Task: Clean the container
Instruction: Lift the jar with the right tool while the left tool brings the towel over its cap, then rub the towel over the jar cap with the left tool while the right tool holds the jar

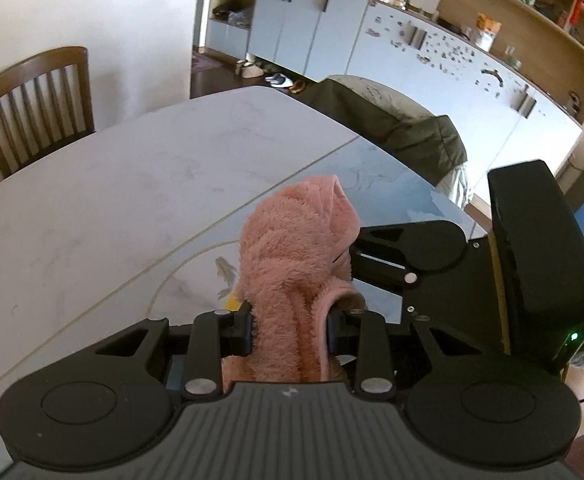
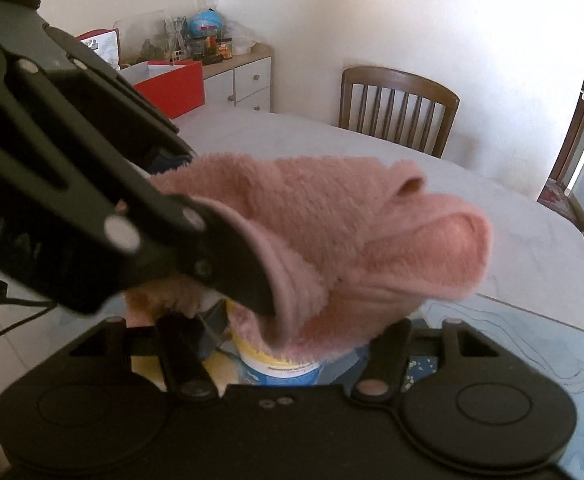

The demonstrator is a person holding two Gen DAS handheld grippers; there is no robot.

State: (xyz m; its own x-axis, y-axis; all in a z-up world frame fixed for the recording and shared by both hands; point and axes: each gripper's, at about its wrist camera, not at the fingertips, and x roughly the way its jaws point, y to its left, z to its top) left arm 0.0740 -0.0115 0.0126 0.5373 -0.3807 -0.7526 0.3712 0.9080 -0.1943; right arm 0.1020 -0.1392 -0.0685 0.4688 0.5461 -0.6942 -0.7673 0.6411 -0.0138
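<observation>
A fluffy pink cloth (image 1: 292, 264) is clamped in my left gripper (image 1: 292, 332), whose pads press on it from both sides, and it stands up bunched ahead of the fingers. In the right wrist view the left gripper (image 2: 248, 292) comes in from the upper left and holds the pink cloth (image 2: 352, 232) over the mouth of a white, yellow and blue container (image 2: 280, 364). That container fills the gap between the fingers of my right gripper (image 2: 288, 340); the cloth hides the fingertips. The right gripper's black body (image 1: 404, 264) lies just right of the cloth.
The white marble table (image 1: 132, 184) stretches away beyond the grippers. A wooden chair (image 1: 36, 104) stands at its far side, also seen as the chair (image 2: 400, 104). A red box (image 2: 172, 84) and a cluttered sideboard stand at the back left. Cabinets (image 1: 372, 48) line the far wall.
</observation>
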